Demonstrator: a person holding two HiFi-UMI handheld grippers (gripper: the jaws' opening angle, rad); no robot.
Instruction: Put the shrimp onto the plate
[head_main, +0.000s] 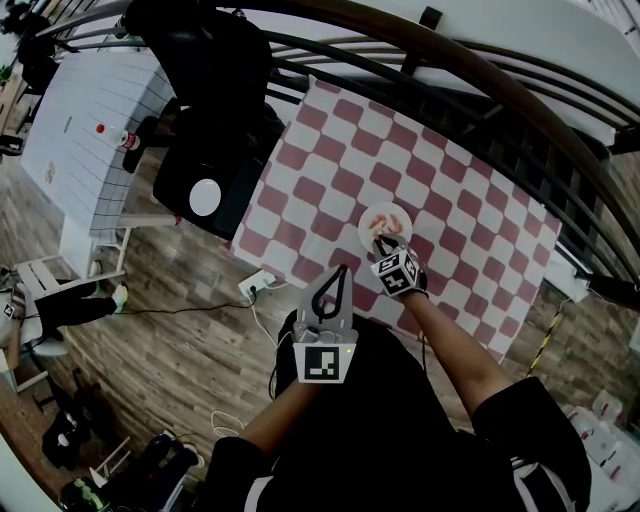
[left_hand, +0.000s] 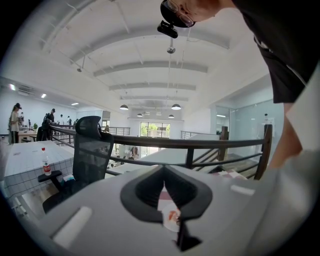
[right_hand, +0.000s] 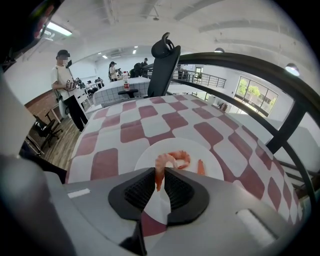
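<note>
Over the checked tablecloth (head_main: 460, 200) our right gripper (right_hand: 160, 173) pinched the likely soft, slippery shrimp (right_hand: 160, 164) by its thin end above the plate (right_hand: 145, 156); our left gripper (left_hand: 164, 175) was closed, empty.

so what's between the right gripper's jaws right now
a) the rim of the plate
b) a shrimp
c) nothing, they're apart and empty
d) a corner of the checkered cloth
b: in the right gripper view the right gripper has its jaws pinched on a pink shrimp, with the white plate and the other shrimp lying on it just beyond.
</note>
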